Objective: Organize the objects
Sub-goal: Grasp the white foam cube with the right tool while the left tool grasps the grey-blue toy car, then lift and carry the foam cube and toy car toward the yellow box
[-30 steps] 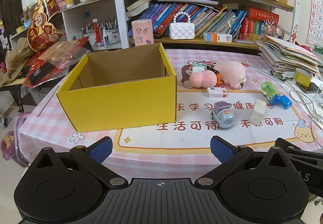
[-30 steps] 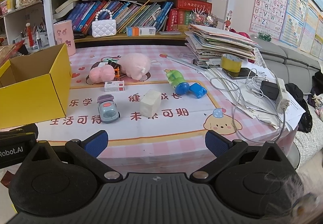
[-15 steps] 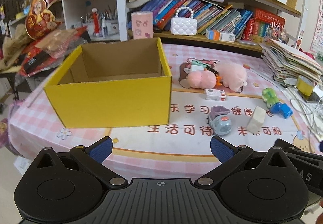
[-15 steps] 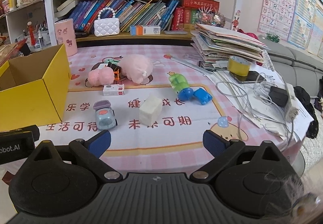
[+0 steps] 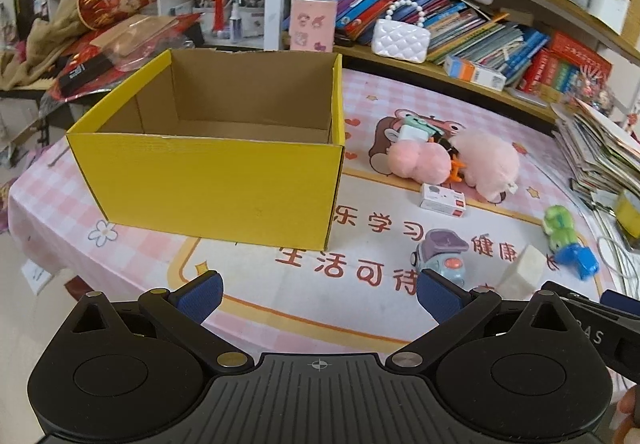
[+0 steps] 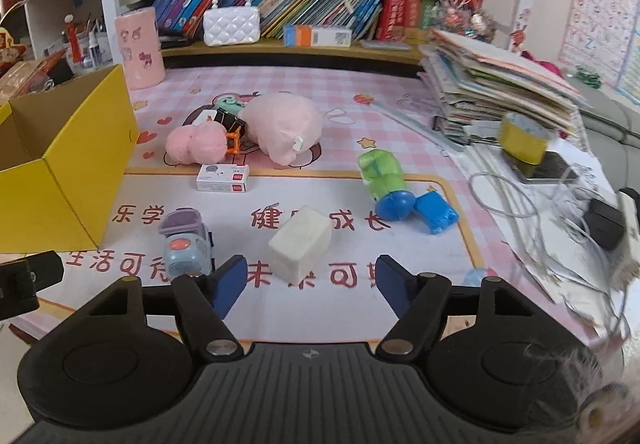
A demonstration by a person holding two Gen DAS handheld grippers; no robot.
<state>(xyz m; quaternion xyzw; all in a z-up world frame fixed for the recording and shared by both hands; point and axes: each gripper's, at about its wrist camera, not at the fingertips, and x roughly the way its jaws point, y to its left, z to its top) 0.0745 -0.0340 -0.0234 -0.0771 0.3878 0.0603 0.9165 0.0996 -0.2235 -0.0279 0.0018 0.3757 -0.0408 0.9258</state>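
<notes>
An empty yellow cardboard box stands on the left of the pink table mat. To its right lie a pink plush, a pink pompom, a small white packet, a blue toy car, a white block and a green and blue toy. My left gripper stands open above the mat in front of the box, holding nothing. My right gripper hovers just short of the white block, its jaws closing, with nothing between the pads.
A tall stack of papers, a yellow tape roll, a phone and tangled white cables crowd the right side. A bookshelf with a white handbag and a pink cylinder runs behind the table.
Both grippers have moved forward toward the table, so the box and toys look larger. The right gripper's fingers have drawn closer together.
</notes>
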